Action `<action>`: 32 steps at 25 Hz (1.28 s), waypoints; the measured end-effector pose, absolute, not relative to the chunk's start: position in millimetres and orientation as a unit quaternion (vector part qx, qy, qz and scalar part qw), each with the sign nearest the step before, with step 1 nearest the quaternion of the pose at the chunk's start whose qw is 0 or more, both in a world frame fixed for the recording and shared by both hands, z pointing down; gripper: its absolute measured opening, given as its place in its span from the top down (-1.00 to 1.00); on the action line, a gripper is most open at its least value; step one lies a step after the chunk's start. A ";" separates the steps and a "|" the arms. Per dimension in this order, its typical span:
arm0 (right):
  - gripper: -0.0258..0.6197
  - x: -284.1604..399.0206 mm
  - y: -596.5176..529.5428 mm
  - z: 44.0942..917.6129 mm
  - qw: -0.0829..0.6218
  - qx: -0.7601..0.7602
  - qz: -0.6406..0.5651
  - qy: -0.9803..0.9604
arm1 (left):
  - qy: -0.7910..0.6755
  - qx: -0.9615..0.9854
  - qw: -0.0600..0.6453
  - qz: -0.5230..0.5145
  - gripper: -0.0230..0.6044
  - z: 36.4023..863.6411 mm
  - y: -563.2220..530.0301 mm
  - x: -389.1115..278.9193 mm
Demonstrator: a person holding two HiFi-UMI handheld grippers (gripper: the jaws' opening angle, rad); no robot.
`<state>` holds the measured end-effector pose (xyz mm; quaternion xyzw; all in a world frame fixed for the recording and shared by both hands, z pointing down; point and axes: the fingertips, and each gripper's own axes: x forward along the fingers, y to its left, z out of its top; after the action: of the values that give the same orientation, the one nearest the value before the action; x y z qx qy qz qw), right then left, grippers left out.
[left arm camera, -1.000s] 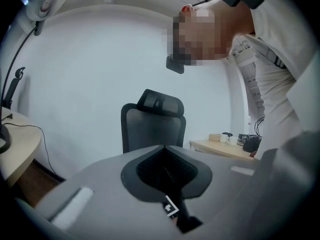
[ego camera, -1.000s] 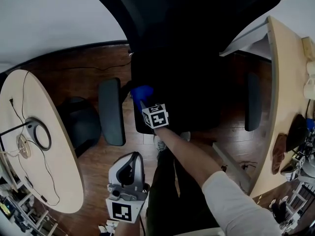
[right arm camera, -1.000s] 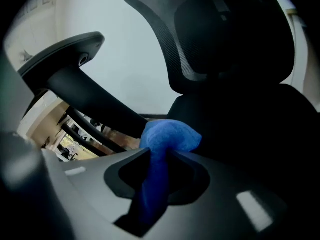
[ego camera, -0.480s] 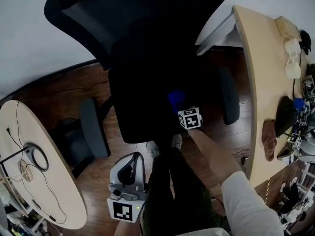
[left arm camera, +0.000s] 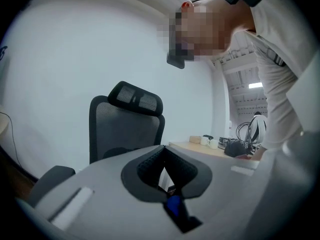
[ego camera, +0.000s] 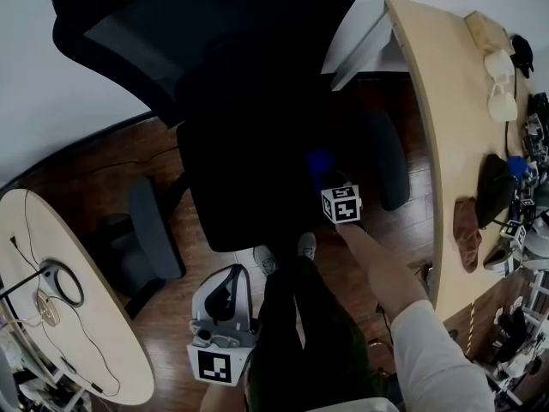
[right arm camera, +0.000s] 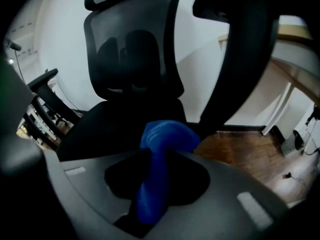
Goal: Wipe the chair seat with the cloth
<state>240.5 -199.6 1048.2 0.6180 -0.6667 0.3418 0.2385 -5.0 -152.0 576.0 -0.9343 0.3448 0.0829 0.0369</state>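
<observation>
In the head view, a black office chair stands on a wooden floor (ego camera: 103,178), with a pale desk (ego camera: 437,144) to its right. The right tongs (ego camera: 324,178) reach over the right part of the chair seat (ego camera: 249,187), clamped on a blue cloth (ego camera: 319,161). The left tongs (ego camera: 230,275) hang low beside the person's legs (ego camera: 300,333), clear of the chair. In the left gripper view, its jaws meet at the tips with nothing between them. In the right gripper view, the cloth is pinched between the jaws and bulges past them over the dark seat.
</observation>
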 end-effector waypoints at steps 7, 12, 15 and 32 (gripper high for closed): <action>0.63 7.8 -206.2 1010.1 0.156 0.517 0.344 -0.768 | 0.435 -0.894 -0.002 0.110 0.83 581.6 -162.4 -73.6; 0.63 -146.8 -172.7 1048.6 0.196 0.428 0.353 -0.808 | 0.446 -0.891 0.011 0.081 0.83 596.6 -161.0 -101.0; 0.63 -160.1 -164.2 1076.9 0.225 0.432 0.361 -0.796 | 0.472 -0.877 -0.004 0.087 0.83 605.4 -162.0 -122.8; 0.63 205.3 -103.4 1108.5 0.290 0.592 0.327 -0.677 | 0.410 -0.907 -0.012 0.098 0.83 593.0 -177.4 -64.8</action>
<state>205.3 -103.4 1108.5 0.5918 -0.6774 0.3269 0.2899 -64.8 -177.4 593.0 -0.9066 0.4103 0.0982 -0.0122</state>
